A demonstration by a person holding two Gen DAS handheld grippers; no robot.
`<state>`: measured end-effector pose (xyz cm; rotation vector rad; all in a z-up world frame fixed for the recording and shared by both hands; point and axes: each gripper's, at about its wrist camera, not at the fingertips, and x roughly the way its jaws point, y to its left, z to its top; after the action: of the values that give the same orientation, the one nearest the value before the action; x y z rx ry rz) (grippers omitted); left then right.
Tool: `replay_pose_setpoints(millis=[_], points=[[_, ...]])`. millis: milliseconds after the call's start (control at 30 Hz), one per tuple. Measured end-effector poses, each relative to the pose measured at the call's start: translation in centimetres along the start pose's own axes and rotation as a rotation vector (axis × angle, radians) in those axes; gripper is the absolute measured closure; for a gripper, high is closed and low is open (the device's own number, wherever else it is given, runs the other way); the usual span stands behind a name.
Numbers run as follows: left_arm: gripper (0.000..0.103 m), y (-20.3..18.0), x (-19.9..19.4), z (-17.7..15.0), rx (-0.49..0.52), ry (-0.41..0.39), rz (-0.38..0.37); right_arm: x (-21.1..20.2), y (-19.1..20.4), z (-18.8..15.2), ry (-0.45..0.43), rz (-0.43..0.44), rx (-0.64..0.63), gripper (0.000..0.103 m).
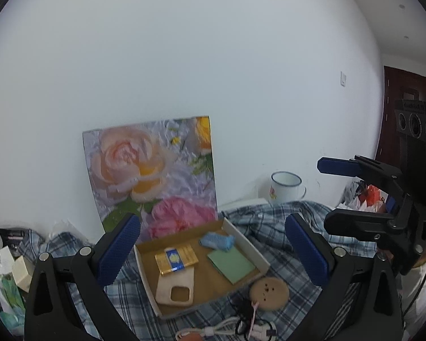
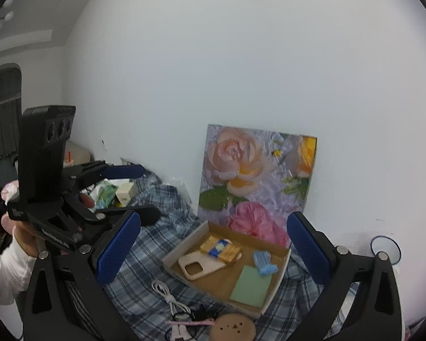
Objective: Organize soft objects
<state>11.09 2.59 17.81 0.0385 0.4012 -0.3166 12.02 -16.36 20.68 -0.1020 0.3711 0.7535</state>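
Observation:
A shallow cardboard box [image 1: 258,253] [image 2: 278,281] lies on a blue plaid cloth [image 1: 269,216] [image 2: 156,255]. In it are a beige phone case [image 1: 176,287] [image 2: 197,265], a gold and blue packet [image 1: 176,260] [image 2: 220,248], a green square sheet [image 1: 231,264] [image 2: 251,285] and a blue soft cloth piece [image 1: 217,240] [image 2: 264,261]. My left gripper [image 1: 213,255] is open and empty, held above the box. My right gripper [image 2: 215,253] is open and empty too. Each gripper shows in the other's view, the right one [image 1: 340,187] and the left one [image 2: 139,190].
A round cork coaster [image 1: 268,289] [image 2: 231,328], a white cable [image 1: 227,325] [image 2: 170,298] and pink and black cords lie in front of the box. A flower picture [image 1: 156,176] [image 2: 255,179] leans on the wall. An enamel mug [image 1: 285,183] stands at the back right.

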Motion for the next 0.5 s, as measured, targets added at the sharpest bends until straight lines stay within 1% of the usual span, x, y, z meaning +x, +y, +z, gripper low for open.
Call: replay_pose_setpoints(millis=[233,367,500], points=[[0.0,-0.5,1.7,-2.0,0.004,0.061,-0.029,0.3,-0.6,-3.1,0.048,-0.026,0.034,0.0],[0.0,-0.6,2.5,-2.9,0.024,0.087,-0.034,0.9,-1.1,-5.2,0.095,-0.049,0.033,0.0],[0.0,-0.6,3.6,-3.7,0.021,0.122,-0.051,1.7,-1.8,-7.0,0.135,-0.048,0.044,0.0]])
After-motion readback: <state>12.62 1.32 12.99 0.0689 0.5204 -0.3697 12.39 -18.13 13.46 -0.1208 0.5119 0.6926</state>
